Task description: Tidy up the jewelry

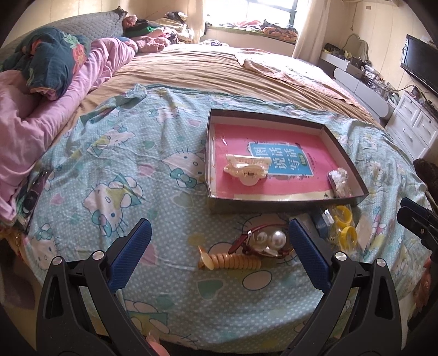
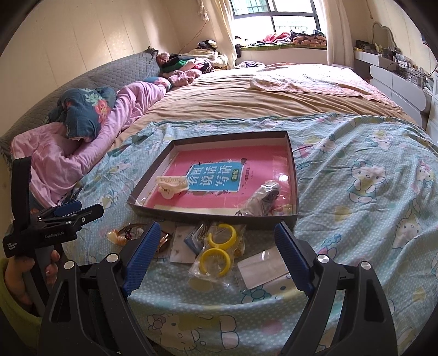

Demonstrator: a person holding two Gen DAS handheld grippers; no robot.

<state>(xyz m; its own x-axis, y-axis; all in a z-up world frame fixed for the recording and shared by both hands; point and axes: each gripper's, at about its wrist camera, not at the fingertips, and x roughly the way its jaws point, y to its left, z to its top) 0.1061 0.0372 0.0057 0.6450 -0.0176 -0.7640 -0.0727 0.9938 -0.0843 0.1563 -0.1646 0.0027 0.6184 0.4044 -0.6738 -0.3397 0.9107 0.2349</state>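
Both my wrist cams near, angled down past fingers (image 1: 131, 254) at bed (image 1: 169, 142); share tray (image 2: 153, 175) beyond fingertips.

Blown-out daylight from window (image 2: 273, 16), strong fisheye edge curvature, corners perhaps slightly soft

The shallow box (image 1: 284, 204) has dark grey walls, and the book lying inside it has a pink cover with a blue panel of white lettering (image 1: 276, 160). On that cover sits a cream-white hair claw (image 1: 246, 168), and in the box's near right corner a clear packet of whitish and dark bits (image 1: 339, 180). Just in front of the box lie two bright yellow rings in clear wrap (image 2: 219, 247). Left of them are two white pearls on a dark red strap (image 1: 269, 239) and a stack of pale orange discs (image 1: 232, 261). Under the box spreads a turquoise sheet with white dots and white cartoon cats (image 1: 115, 169). Both grippers' pads are blue on black arms (image 2: 142, 257).
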